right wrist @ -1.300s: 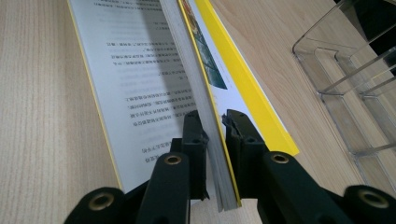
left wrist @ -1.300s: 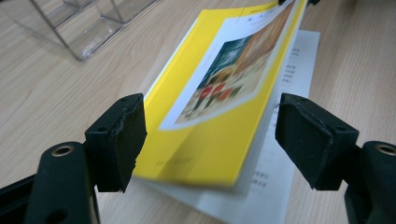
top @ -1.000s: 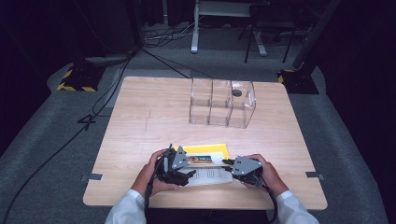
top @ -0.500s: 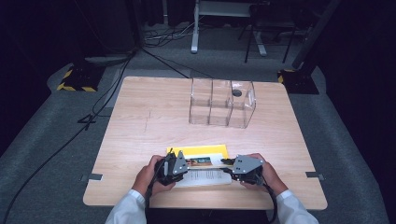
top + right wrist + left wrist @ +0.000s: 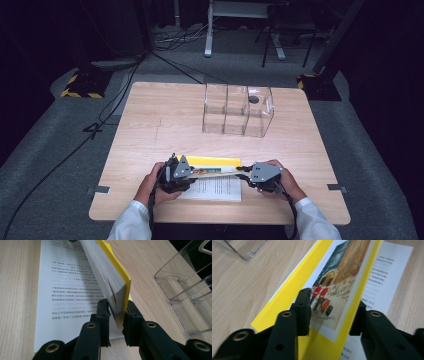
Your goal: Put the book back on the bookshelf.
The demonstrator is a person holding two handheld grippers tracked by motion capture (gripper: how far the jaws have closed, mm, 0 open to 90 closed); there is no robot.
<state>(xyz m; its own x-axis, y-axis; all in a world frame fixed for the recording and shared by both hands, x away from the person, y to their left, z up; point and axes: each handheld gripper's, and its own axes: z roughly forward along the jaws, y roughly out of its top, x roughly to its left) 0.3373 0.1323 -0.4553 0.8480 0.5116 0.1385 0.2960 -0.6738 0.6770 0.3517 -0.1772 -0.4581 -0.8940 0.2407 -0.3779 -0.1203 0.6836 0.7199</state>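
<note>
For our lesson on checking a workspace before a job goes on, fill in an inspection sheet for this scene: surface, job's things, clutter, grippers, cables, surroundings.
Surface: pale wooden table, bare at the far left.
Job's things: yellow-covered book, open and lifted off the table at the near edge; a printed sheet lies flat under it.
Clutter: clear plastic organizer with three compartments, far side; nothing else seen.
Grippers: right gripper shut on the book's page block; left gripper has just been opening, jaws either side of a cover and picture page.
Cables: black cable on the floor at left.
Surroundings: grey carpet, dark room, stand bases with hazard stripes.
</note>
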